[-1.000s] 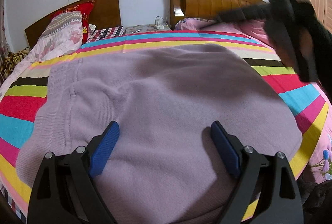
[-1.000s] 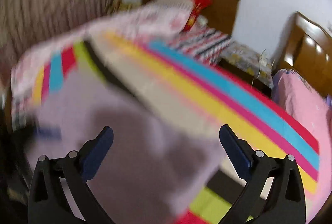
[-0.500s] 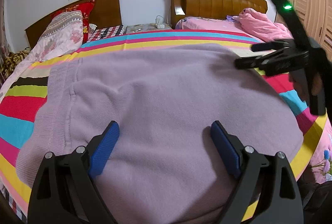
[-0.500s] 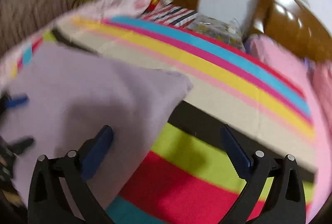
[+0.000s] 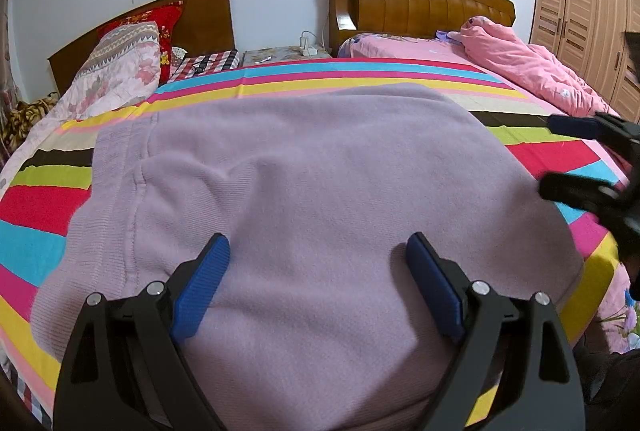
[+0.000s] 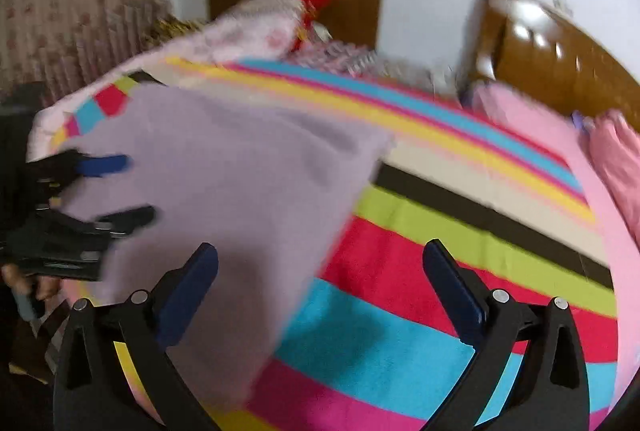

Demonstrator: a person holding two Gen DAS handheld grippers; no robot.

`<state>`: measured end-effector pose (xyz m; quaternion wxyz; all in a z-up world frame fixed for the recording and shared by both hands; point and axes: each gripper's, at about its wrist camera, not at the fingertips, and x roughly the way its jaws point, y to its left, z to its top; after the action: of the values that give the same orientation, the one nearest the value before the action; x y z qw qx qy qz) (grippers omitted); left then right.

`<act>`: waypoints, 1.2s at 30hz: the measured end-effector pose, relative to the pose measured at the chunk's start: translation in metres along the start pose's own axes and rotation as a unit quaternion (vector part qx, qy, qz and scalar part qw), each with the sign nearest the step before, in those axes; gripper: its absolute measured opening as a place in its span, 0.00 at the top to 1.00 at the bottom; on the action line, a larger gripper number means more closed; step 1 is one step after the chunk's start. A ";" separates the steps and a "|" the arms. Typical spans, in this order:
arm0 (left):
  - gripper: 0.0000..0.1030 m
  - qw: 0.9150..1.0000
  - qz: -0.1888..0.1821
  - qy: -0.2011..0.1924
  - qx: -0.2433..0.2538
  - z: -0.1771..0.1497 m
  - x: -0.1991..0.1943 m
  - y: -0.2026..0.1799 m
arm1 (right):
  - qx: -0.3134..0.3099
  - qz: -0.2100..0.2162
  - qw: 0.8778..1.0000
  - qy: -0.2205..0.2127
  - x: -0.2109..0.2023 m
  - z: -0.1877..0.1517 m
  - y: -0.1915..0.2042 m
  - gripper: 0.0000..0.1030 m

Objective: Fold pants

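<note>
The lilac knit pants (image 5: 312,183) lie folded in a broad rectangle on the striped bedspread (image 5: 44,199), ribbed waistband at the left. My left gripper (image 5: 318,287) is open and empty, just above the pants' near edge. My right gripper (image 6: 320,295) is open and empty, over the pants' right edge (image 6: 240,191) and the bedspread (image 6: 440,271). In the left wrist view the right gripper (image 5: 576,155) shows at the pants' right side, jaws apart. In the right wrist view the left gripper (image 6: 116,191) shows at the far left, jaws apart.
Pillows (image 5: 120,71) lie at the head of this bed by a dark headboard. A second bed with a pink quilt (image 5: 520,67) and wooden headboard (image 5: 420,3) stands to the right. A nightstand (image 5: 280,55) sits between them. A wardrobe (image 5: 580,19) is at far right.
My right gripper has come down from high above the pants to their right edge and swung to face along the bed. The left gripper and the pants have stayed still.
</note>
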<state>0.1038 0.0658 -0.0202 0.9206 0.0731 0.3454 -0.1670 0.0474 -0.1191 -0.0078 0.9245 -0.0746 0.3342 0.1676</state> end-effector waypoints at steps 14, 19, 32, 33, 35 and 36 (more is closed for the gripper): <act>0.03 0.998 -0.051 -0.024 -0.015 0.044 -0.049 0.012 | -0.012 0.060 0.998 -0.014 -0.024 0.015 0.011 0.05; 0.01 1.000 -0.021 0.014 -0.015 0.110 -0.018 0.058 | -0.034 0.067 0.997 0.022 0.018 0.050 0.026 0.05; 0.02 0.986 0.038 0.043 -0.155 0.067 0.003 0.126 | -0.040 0.049 0.998 0.020 0.017 0.018 0.039 0.04; 0.02 0.987 0.042 0.028 -0.153 0.062 -0.008 0.122 | -0.043 0.049 0.998 0.010 0.011 0.015 0.041 0.04; 0.02 0.989 0.074 0.010 -0.130 0.049 -0.028 0.105 | -0.051 0.042 0.998 0.012 0.005 0.001 0.044 0.04; 0.02 0.987 0.112 0.017 -0.112 0.038 -0.031 0.096 | -0.056 0.037 0.997 0.024 0.009 -0.006 0.045 0.04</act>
<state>0.1400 0.1535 0.0305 0.9299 0.0111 0.3670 -0.0216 0.0340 -0.0760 -0.0188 0.9038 -0.1176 0.3488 0.2182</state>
